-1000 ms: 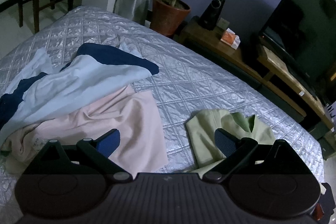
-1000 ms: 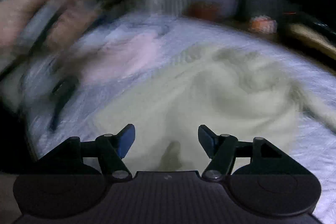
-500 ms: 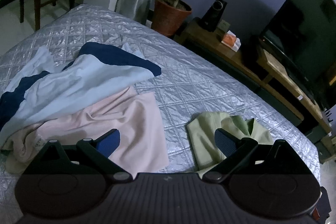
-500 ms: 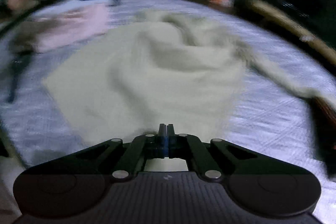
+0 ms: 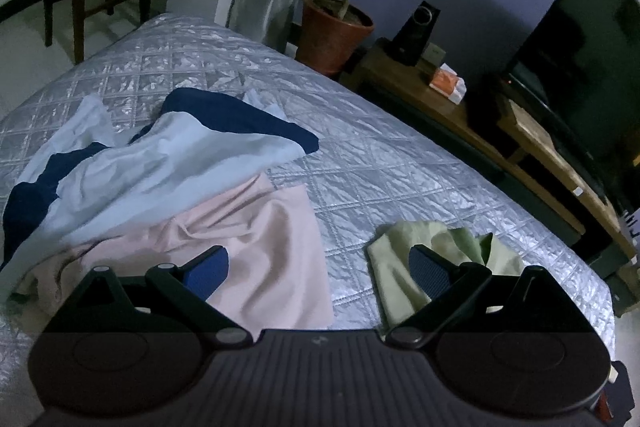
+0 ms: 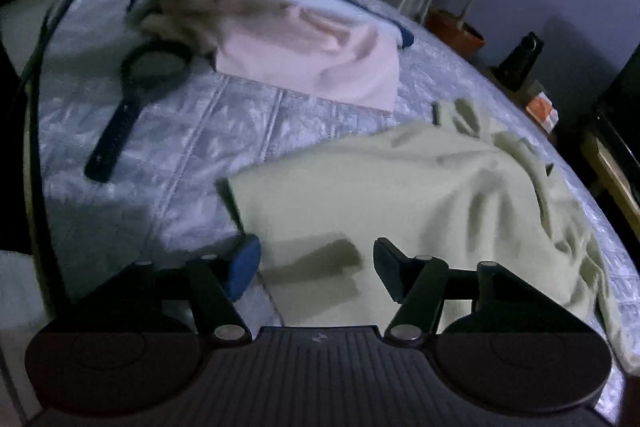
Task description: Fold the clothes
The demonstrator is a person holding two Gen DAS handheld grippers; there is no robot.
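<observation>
Right wrist view alone shows magnifying glass, both tongs spread, right tongs above green garment

Left hand-held gripper spread above pink garment, green garment beside
</observation>
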